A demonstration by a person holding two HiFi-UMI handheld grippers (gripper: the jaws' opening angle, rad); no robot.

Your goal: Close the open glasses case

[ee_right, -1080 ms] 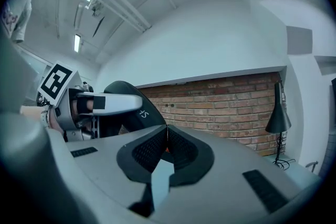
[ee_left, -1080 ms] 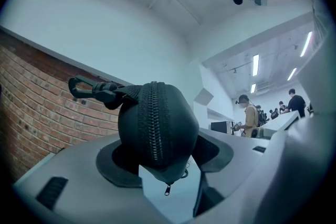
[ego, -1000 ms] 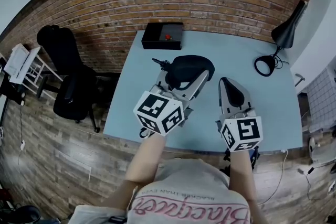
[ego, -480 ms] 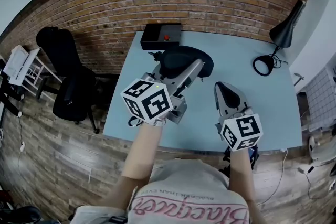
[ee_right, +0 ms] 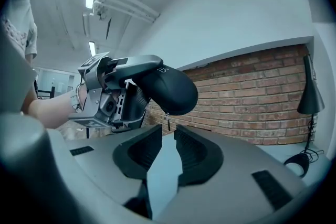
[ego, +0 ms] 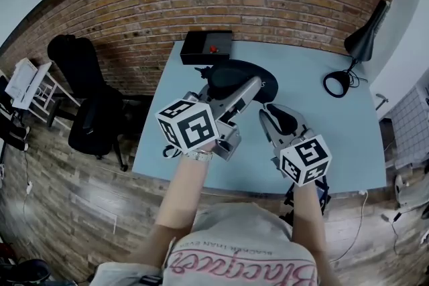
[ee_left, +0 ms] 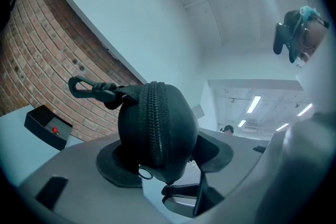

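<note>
My left claw (ee_left: 163,161) is clamped on the black glasses case (ee_left: 152,123), holding it above the blue table (ego: 322,117). Its zipper (ee_left: 156,118) looks closed, though I can't see the whole seam. My right claw (ee_right: 167,150) is opening with nothing between its pads, and the case's zipper pull (ee_right: 167,122) hangs just beyond them.

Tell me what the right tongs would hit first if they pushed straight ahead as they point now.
Most likely the zipper pull hanging under the glasses case, which the left tongs hold. The right tongs, opening and empty, line up with it; depth is hard to judge.
</note>
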